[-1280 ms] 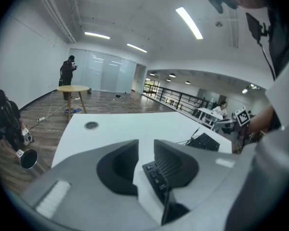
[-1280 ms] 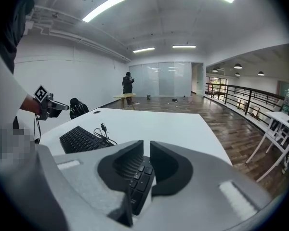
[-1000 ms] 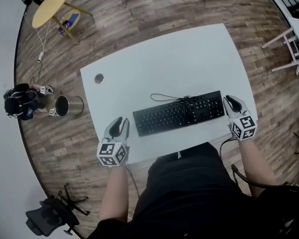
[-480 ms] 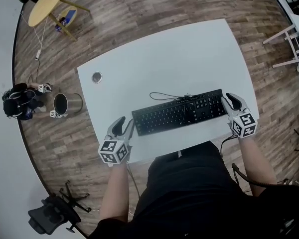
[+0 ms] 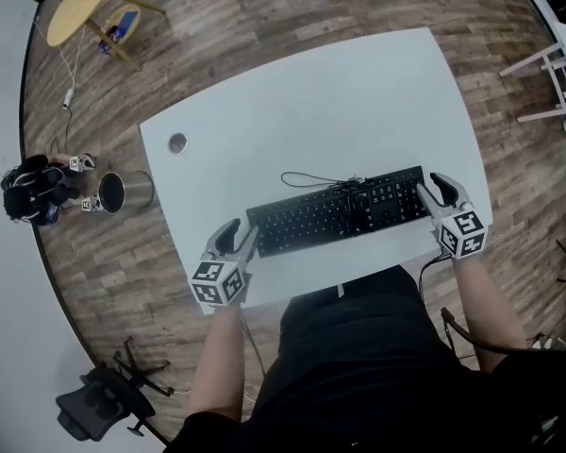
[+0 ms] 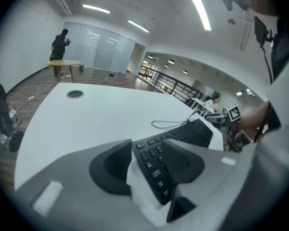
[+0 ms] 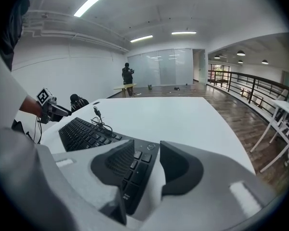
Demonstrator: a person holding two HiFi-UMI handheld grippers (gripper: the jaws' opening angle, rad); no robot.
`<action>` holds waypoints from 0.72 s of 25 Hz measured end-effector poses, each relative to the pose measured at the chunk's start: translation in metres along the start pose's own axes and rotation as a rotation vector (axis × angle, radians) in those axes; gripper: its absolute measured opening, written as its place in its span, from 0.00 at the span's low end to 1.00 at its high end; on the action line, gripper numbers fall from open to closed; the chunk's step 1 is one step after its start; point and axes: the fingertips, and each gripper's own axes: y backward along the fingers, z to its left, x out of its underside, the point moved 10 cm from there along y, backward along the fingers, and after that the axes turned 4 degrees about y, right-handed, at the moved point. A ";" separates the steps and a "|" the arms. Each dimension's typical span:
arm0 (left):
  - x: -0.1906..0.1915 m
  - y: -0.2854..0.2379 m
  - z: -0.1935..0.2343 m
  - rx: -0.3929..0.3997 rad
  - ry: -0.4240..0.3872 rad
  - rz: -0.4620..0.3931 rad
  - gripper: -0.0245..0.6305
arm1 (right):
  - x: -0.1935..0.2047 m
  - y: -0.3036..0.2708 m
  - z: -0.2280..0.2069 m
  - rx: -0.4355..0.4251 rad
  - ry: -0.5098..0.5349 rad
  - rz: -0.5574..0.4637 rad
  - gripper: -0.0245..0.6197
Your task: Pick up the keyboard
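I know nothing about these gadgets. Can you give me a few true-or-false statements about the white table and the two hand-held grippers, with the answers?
1. The keyboard lies on the white table. True.
2. The left gripper and the right gripper are shut tight, away from the keyboard. False: their jaws have just been opening and stand apart, with one end of the keyboard between each pair.
3. A cable lies looped on the table behind the keyboard. True.
4. The metal bin stands on the table. False: it stands on the wooden floor beside the table.
5. The table has a round hole near one corner. True.
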 end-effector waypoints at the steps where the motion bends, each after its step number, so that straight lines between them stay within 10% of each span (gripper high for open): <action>1: 0.002 -0.002 0.001 -0.002 0.006 0.009 0.36 | 0.001 0.000 -0.001 -0.001 -0.002 0.005 0.30; 18: 0.019 -0.014 0.004 0.036 0.074 0.111 0.39 | 0.014 -0.008 -0.002 -0.090 -0.046 0.056 0.39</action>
